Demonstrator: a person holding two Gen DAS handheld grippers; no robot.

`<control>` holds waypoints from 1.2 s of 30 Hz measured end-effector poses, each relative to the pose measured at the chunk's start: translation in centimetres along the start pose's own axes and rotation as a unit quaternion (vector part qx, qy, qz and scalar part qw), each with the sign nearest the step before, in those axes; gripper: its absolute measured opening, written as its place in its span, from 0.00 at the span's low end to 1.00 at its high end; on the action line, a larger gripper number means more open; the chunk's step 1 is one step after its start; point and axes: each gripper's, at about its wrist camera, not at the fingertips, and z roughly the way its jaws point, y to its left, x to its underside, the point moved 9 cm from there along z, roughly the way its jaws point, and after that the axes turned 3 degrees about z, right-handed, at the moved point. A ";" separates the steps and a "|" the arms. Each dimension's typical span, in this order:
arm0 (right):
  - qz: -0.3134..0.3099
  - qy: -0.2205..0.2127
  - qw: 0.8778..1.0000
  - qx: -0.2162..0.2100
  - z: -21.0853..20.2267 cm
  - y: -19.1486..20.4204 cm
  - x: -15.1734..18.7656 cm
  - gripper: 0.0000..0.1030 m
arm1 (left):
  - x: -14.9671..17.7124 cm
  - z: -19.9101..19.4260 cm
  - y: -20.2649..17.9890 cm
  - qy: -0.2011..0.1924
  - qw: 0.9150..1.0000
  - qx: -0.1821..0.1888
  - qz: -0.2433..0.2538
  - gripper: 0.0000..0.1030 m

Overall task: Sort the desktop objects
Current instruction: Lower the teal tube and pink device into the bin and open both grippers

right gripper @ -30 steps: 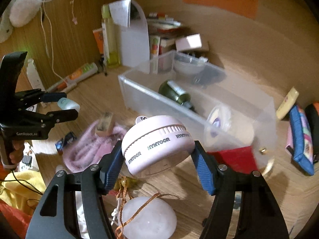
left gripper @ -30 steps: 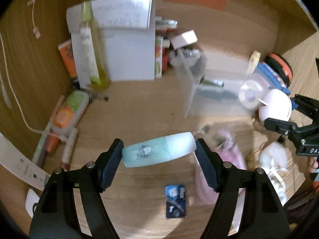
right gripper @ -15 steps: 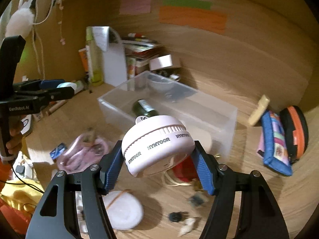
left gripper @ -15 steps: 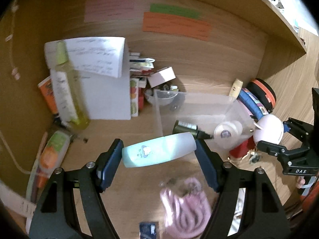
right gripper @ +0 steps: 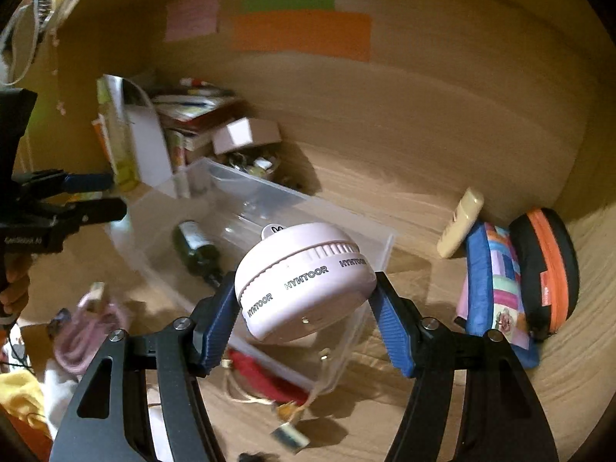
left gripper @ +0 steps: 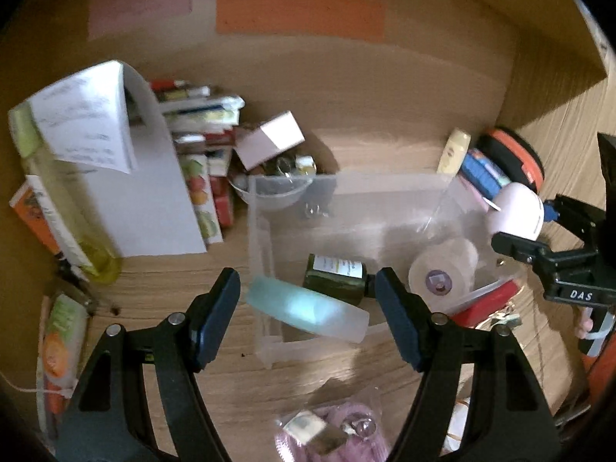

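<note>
Dropping the pale blue-green tube point(left gripper: 306, 310) into the clear plastic bin point(left gripper: 346, 188) looks like the step in hand: the left hand-held gripper point(left gripper: 308, 306) stands parted, neither pad touching the tube, which hangs tilted and blurred over the bin's near corner. To do it well, the fingers should stay wide and level until the tube is clear, since it sits close to the bin's rim and could tip out onto the worktop point(left gripper: 161, 281). The right hand-held gripper point(right gripper: 304, 300) clamps a pink round HYNTOOR gadget point(right gripper: 304, 281) just over the bin's right end — it should wait, then release low above the dark green bottle point(right gripper: 196, 246) and the roll point(left gripper: 442, 273).

Whether the tube is falling or resting on the rim cannot be told — blur hides it. The bin's floor is partly masked.
</note>
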 end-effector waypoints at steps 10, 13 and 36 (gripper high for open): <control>-0.007 0.024 1.000 -0.001 2.8 -0.4 1.2 0.62 | 0.3 1.6 -0.1 0.016 1.000 0.002 0.005 0.71; -0.009 0.021 1.000 -0.005 3.1 -0.1 0.8 0.62 | 0.4 1.6 0.0 0.018 1.000 0.002 0.003 0.71; -0.016 0.003 1.000 0.003 0.4 0.9 0.4 0.62 | -0.3 -2.0 0.4 -0.010 1.000 0.003 -0.004 0.71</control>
